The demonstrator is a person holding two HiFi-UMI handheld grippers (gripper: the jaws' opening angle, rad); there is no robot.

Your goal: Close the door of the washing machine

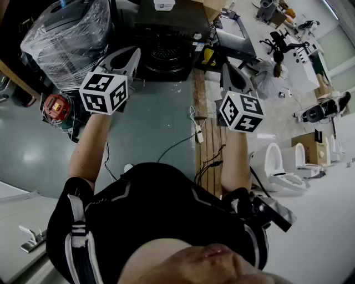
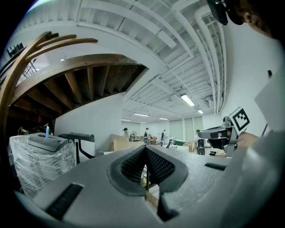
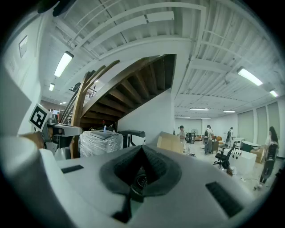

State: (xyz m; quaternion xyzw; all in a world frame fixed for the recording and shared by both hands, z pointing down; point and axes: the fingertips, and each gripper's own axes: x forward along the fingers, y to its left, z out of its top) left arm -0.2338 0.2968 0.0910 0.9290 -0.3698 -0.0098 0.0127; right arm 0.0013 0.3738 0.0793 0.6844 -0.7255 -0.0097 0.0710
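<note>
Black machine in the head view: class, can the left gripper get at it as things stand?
Probably yes: the left gripper points toward the black machine, with only bare floor between them.

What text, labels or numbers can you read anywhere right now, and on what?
No words or numbers are readable.
Left cube, right cube: square markers only, no letters.
White tag on the black machine: too small to read.
</note>
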